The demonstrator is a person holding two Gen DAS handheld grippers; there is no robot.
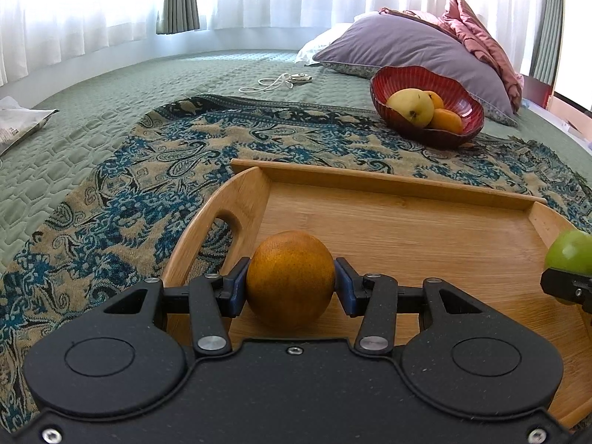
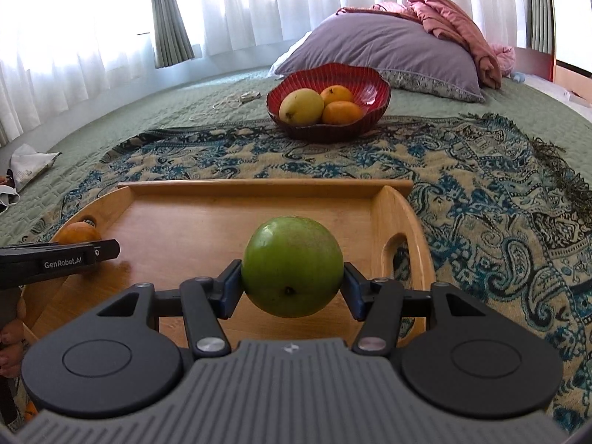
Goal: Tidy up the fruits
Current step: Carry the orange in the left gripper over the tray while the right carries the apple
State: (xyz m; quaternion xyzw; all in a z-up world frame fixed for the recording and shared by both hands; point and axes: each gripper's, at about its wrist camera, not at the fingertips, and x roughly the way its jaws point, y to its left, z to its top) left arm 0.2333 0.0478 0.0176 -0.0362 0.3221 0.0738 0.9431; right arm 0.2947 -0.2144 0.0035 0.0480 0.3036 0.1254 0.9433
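My left gripper [image 1: 290, 281] is shut on an orange [image 1: 290, 277] just above the left end of the wooden tray [image 1: 388, 181]. My right gripper [image 2: 292, 277] is shut on a green apple [image 2: 292, 266] over the tray's right half [image 2: 266, 187]. The apple also shows at the right edge of the left wrist view [image 1: 569, 251], and the orange at the left of the right wrist view [image 2: 77, 233]. Farther back, a red bowl [image 2: 370, 77] holds a yellow fruit [image 2: 301, 106] and two oranges [image 2: 342, 111]; it also shows in the left wrist view [image 1: 458, 88].
The tray and bowl sit on a patterned blue-and-tan throw [image 1: 185, 148] over a green quilted bed [image 1: 74, 111]. A purple pillow [image 2: 377, 44] and pink blanket [image 2: 455, 26] lie behind the bowl. A white cable [image 1: 277, 81] and a plastic packet [image 1: 18, 122] lie on the quilt.
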